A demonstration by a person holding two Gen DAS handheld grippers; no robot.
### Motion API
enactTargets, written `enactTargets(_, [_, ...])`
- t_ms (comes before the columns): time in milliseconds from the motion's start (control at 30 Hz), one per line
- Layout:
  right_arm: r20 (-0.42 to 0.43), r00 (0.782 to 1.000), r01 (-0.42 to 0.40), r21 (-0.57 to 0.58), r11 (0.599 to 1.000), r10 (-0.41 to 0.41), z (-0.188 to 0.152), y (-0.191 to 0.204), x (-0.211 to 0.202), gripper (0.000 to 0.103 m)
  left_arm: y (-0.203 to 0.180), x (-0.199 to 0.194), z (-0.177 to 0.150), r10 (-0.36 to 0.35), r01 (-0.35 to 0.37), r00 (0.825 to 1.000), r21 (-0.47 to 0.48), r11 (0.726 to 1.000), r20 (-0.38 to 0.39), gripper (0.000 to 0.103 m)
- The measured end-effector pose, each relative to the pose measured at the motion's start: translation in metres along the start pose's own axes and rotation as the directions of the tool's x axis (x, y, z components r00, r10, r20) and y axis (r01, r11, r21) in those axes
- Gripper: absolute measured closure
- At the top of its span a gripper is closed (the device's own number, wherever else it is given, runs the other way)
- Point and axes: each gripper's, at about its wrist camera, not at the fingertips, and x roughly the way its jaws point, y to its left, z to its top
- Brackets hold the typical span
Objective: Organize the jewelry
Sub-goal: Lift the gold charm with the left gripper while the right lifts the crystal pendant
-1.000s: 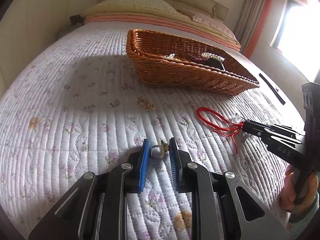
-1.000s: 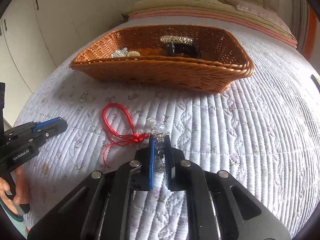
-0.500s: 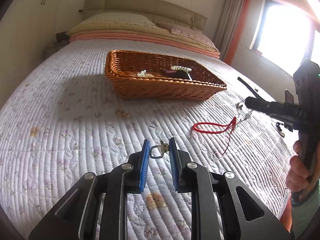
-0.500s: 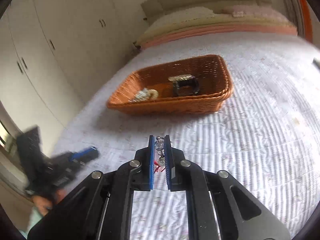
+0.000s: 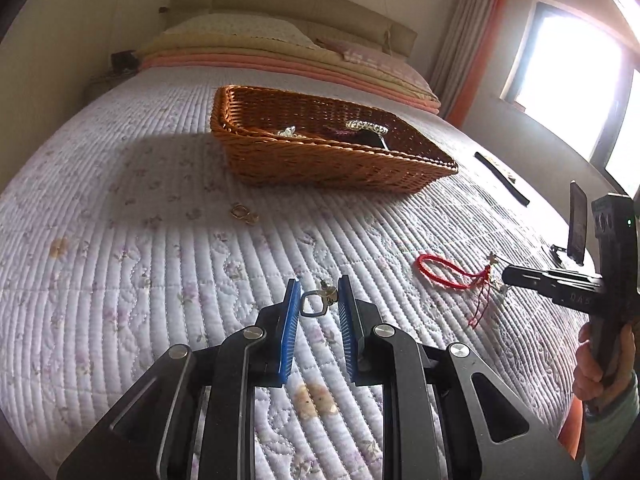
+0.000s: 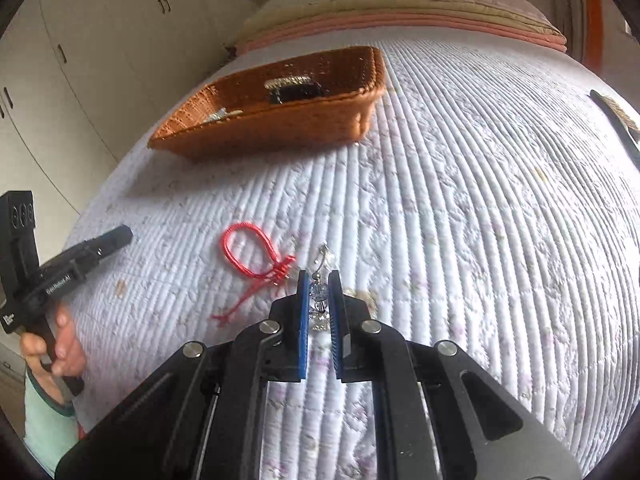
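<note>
My left gripper is shut on a small square-ring earring, held just above the quilt. My right gripper is shut on a clear crystal bead earring, whose hook sticks out past the pads. A red cord bracelet lies on the quilt just left of the right gripper, and shows in the left wrist view too. A gold earring lies loose on the quilt. The wicker basket stands farther up the bed with a bead bracelet and other pieces inside.
A phone on a stand and a black strip are at the bed's right side. Pillows and a headboard lie behind the basket. White wardrobes line the left. A person's hand holds the left gripper.
The right gripper came up off the quilt with the crystal earring and swung sideways. The red cord stays on the quilt. The left gripper drifted a little with its earring still in it.
</note>
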Motion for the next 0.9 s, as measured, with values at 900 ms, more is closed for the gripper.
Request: enactTargets(900, [-0.062, 0.984, 0.160, -0.095, 0.983, -0.166, -0.005, -0.018, 0.014, 0.081, -0.002, 0.007, 0.000, -0.002, 0.002, 1.000, 0.006, 1.000, -0.016, 0.085])
